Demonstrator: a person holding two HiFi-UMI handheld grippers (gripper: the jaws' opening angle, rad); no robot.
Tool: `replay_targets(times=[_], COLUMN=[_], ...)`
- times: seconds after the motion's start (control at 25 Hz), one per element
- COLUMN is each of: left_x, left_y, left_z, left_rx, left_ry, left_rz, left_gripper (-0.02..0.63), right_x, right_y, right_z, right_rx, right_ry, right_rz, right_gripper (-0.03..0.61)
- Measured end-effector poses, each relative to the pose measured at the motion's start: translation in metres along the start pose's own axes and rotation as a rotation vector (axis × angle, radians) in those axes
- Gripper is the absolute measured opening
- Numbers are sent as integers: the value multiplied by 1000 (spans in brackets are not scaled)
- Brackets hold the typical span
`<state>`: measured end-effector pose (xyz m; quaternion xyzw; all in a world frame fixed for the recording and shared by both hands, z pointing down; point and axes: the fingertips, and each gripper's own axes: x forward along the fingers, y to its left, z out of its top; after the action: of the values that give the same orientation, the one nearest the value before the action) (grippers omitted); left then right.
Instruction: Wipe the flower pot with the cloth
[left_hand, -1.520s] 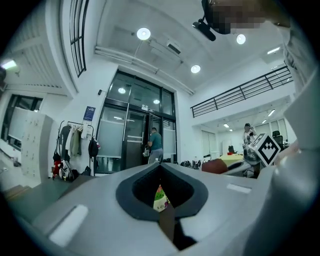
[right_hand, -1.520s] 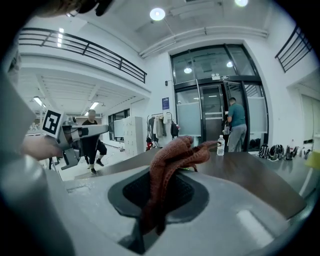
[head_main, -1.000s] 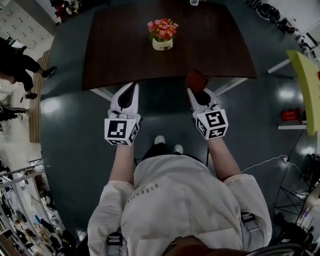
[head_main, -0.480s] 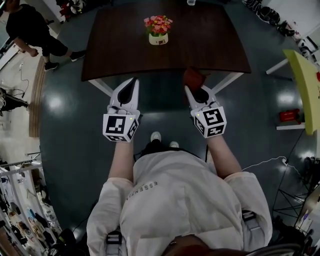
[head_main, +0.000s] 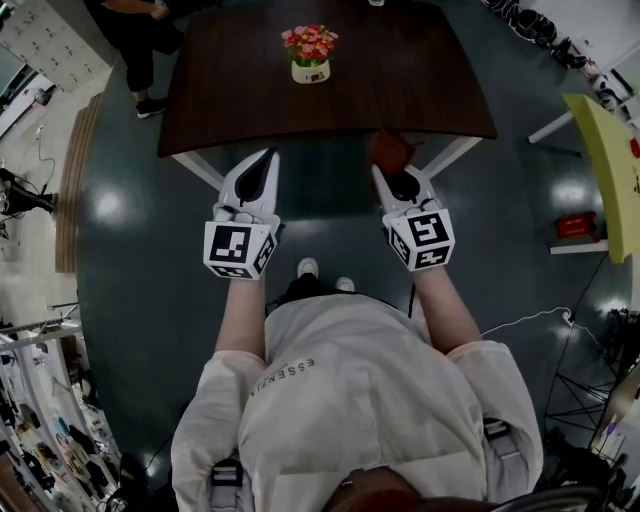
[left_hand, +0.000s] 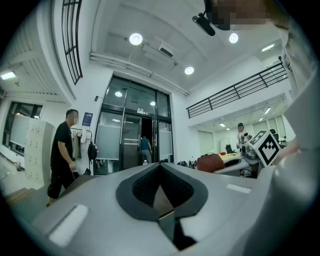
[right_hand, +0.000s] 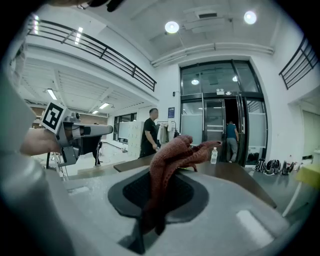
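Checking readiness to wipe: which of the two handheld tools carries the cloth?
The right tool, shut on the crumpled reddish-brown cloth; the left tool is shut and empty.

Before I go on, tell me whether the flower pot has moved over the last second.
No. The flower pot stands on the same spot of the dark table, toward its far edge; only the camera's framing shifted.

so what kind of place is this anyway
Most likely a big open office or lab lobby: tall glass entrance doors, a railed upper gallery overlooking the hall, and a long dark table holding a flower pot.
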<state>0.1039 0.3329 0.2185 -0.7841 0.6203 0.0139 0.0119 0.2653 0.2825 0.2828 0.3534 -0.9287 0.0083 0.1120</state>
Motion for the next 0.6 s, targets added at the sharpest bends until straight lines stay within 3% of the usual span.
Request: replay_targets(times=[0.6], left_x=[5], left_y=[6], left_z=[-7], left_rx=[-10], left_ry=[7], left_rz=[14], left_gripper=[15], right_x=[7], right_y=[-5], right_z=[-1], right_rx=[18], right_ry=[4], right_rz=[5], right_gripper=[52])
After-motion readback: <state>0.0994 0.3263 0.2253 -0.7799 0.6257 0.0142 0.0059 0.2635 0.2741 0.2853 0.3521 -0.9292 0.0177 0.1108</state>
